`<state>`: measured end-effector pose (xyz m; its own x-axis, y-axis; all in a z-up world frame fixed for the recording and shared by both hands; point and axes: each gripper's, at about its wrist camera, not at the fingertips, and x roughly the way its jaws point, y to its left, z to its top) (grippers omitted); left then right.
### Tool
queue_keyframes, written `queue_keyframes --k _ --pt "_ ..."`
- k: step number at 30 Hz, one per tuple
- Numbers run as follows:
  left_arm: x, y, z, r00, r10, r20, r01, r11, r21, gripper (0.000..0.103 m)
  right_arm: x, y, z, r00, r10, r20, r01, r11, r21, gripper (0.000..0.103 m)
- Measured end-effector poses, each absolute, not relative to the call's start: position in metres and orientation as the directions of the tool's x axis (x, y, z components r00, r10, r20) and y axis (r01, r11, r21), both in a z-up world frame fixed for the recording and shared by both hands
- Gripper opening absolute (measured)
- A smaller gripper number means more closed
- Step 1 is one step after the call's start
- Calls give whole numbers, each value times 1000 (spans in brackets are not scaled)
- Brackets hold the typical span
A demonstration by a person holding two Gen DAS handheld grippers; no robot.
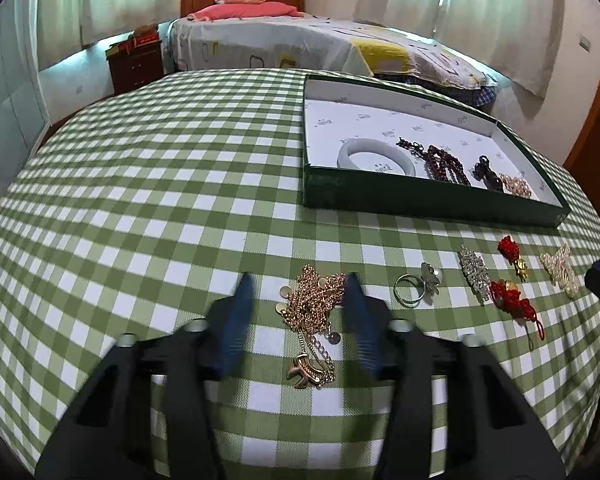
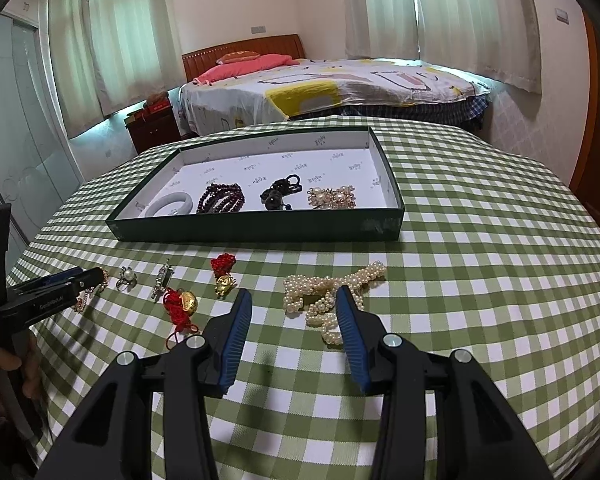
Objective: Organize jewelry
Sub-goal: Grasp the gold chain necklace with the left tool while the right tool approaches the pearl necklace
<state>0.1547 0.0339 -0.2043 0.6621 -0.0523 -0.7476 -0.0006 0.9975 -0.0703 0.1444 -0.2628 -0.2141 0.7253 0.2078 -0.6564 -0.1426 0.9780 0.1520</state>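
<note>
A green tray (image 1: 428, 204) (image 2: 260, 230) with a white floor holds a white bangle (image 1: 376, 153) (image 2: 170, 204), dark red beads (image 1: 444, 162) (image 2: 222, 198), a black piece (image 2: 280, 192) and a pearl cluster (image 2: 332, 197). My left gripper (image 1: 300, 284) is open, its fingers either side of a gold chain necklace (image 1: 312, 312) on the cloth. My right gripper (image 2: 294, 296) is open, just before a pearl piece (image 2: 332, 292) (image 1: 560, 274). On the cloth lie a ring (image 1: 416, 286) (image 2: 126, 278), a rhinestone clip (image 1: 475, 272) (image 2: 162, 280) and two red-knot gold charms (image 1: 512, 300) (image 2: 182, 304).
The table wears a green checked cloth (image 1: 180, 200) (image 2: 480, 240). A bed (image 1: 300, 40) (image 2: 332, 84) and a nightstand (image 1: 136, 64) stand behind it. The left gripper (image 2: 48, 292) and the hand holding it show at the right wrist view's left edge.
</note>
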Motion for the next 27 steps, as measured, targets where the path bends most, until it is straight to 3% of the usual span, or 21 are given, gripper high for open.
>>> queue_keyframes --k 2,5,27 --pt "153 34 -205 667 -71 -742 16 997 -81 26 146 -263 -216 721 209 -660 -143 978 154 44" --pt "151 34 -205 673 -109 -732 38 993 -112 17 147 -263 -218 718 211 -663 -144 977 155 44" --pt "139 40 -176 730 -107 -675 39 993 -115 14 157 -270 -220 719 179 -672 -108 983 147 44"
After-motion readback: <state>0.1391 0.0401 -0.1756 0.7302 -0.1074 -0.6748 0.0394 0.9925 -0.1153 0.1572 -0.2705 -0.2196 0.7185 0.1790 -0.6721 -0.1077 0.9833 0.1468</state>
